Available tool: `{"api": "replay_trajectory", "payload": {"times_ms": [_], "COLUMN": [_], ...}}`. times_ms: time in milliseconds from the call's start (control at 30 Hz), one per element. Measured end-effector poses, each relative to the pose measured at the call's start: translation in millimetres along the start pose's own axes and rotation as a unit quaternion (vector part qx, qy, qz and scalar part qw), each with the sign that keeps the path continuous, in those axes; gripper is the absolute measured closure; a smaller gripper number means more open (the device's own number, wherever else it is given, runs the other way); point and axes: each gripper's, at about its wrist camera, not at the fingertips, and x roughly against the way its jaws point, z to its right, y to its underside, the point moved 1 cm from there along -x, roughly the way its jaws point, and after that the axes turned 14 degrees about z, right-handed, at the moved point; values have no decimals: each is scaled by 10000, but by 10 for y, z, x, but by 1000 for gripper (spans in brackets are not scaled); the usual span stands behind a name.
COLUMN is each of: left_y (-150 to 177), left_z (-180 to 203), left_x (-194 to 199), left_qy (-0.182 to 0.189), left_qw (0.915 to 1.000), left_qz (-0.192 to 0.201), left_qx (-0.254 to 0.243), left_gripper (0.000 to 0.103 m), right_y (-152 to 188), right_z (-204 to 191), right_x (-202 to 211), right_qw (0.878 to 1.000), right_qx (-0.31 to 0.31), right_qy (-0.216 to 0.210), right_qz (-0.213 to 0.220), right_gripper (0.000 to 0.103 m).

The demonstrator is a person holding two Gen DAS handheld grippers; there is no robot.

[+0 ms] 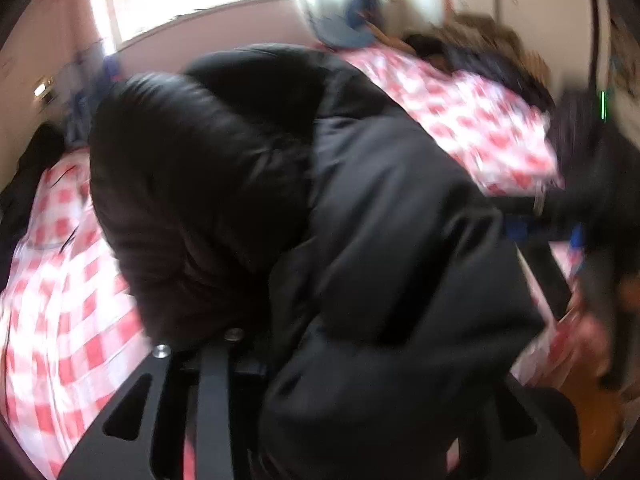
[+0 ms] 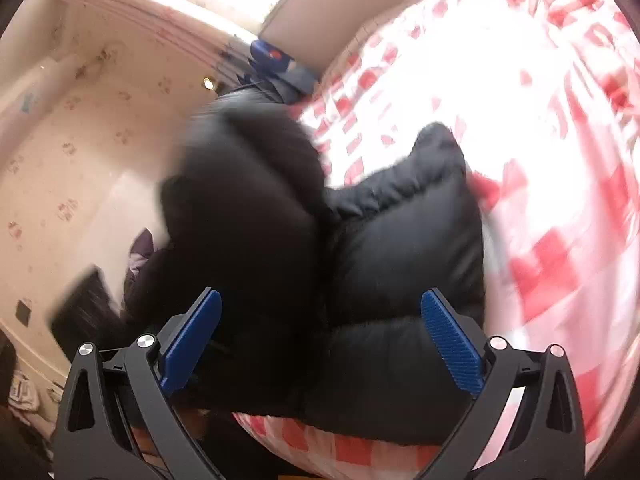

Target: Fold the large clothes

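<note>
With the right gripper [image 2: 320, 344] spread wide around the black jacket [image 2: 320, 240] on the checked bed [image 2: 540, 140], and the left gripper [image 1: 320, 360] buried in fabric, its grip indiscernible, folding well likely requires pinching one thick edge squarely.

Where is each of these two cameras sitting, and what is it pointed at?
Left wrist: on the left gripper, looking along its fingers across the bed; the black jacket covers the fingertips, so its grip is hidden. The other gripper shows blurred at right.
Right wrist: on the right gripper, looking down at the jacket at the bed's edge, wall behind; its blue pads stand wide apart.
Shared: both see the jacket, the red-checked bedding and the bright window.
</note>
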Motion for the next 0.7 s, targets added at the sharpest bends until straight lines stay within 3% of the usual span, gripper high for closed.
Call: {"api": "replay_trajectory", "payload": {"times_ms": [133, 267, 333, 433, 500, 567, 633, 700], "left_y": [135, 247, 278, 357, 354, 305, 232, 194], "left_z": [452, 727, 752, 693, 551, 264, -125, -617], "left_x": [-338, -425, -362, -40, 222, 463, 650, 732], "left_qy": [33, -143, -145, 145, 535, 1010, 1242, 1196], "left_qw": [9975, 9920, 9902, 9864, 9885, 9919, 9922, 9883], "left_qz": [-176, -235, -282, -381, -354, -309, -88, 190], "left_qx": [-682, -1235, -1363, -1591, -1367, -712, 80, 923], "left_gripper": [52, 40, 38, 38, 37, 37, 37, 35], "right_y": [-281, -421, -341, -223, -140, -137, -211, -321], "right_z": [-147, -221, -130, 55, 248, 298, 191, -107], "right_x": [0, -313, -589, -847, -892, -800, -678, -531], "right_qw": [9991, 9962, 9871, 9728, 9748, 9743, 9676, 9650], "right_qx": [285, 710, 1091, 1396, 1091, 987, 1269, 1627], "right_qy": [161, 484, 1029, 1659, 1740, 1884, 2134, 2058], "right_qz": [252, -168, -568, -810, -876, -737, -460, -30], "right_gripper": [6, 6, 6, 6, 6, 6, 6, 6]}}
